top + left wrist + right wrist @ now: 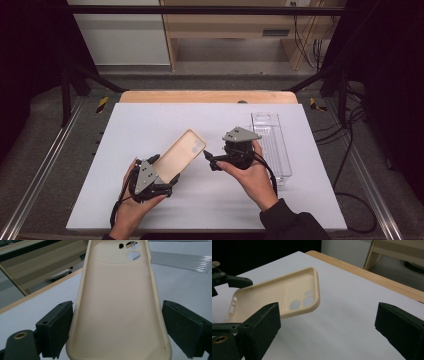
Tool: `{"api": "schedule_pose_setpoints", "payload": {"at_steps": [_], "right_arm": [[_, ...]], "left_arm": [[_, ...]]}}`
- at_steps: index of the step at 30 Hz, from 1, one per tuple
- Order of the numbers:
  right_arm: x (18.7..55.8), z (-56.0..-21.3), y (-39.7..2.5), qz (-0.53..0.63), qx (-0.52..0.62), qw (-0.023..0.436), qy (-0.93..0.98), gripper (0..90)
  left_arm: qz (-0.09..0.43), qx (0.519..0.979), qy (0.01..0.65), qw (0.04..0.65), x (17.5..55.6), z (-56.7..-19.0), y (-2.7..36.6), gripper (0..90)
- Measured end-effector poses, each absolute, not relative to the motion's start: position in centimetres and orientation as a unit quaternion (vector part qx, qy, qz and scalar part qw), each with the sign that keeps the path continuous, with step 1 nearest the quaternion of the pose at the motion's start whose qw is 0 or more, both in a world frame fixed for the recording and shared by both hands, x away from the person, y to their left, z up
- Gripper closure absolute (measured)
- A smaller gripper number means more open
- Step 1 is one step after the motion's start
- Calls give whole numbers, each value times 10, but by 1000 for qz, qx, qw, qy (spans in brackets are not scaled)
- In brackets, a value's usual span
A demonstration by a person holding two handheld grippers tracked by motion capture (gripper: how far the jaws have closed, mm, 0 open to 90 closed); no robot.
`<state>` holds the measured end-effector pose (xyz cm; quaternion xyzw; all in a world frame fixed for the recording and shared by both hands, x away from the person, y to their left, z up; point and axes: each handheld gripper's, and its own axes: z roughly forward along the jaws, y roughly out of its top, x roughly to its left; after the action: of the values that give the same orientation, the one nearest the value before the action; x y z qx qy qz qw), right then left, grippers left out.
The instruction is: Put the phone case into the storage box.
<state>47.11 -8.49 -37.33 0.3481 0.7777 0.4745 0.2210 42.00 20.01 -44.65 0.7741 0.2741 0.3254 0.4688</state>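
Writing: I can read no brand, label or lettering on the phone case [182, 153] or on the clear plastic tray [274, 145]; the case is plain cream, with camera cut-outs near its far end
My left gripper [161, 176]: its jaws stand at the two long sides of the case near its lower end; in the left gripper view the left pad is against the edge, the right pad [183, 327] looks just off it, so I take it as holding the case, lightly
Case position: lifted off the white table [150, 120] and slanting up and away from my left gripper toward my right one, hollow side up
My right gripper [210, 161]: jaws spread wide with nothing between them; its tips point at the case's far corner, just beside it, apart
Tray: lies on the table right of my right hand [252, 172], lengthwise
Hard to make out: the tray's contents; the case's near end is cut off in the left gripper view
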Motion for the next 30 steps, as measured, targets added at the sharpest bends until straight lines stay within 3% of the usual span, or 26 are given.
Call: {"api": "schedule_pose_setpoints", "payload": {"at_steps": [30], "right_arm": [[491, -372, -63, 489, 360, 203, 768, 133]], "left_arm": [[335, 777, 258, 467, 416, -444, 197, 116]]}}
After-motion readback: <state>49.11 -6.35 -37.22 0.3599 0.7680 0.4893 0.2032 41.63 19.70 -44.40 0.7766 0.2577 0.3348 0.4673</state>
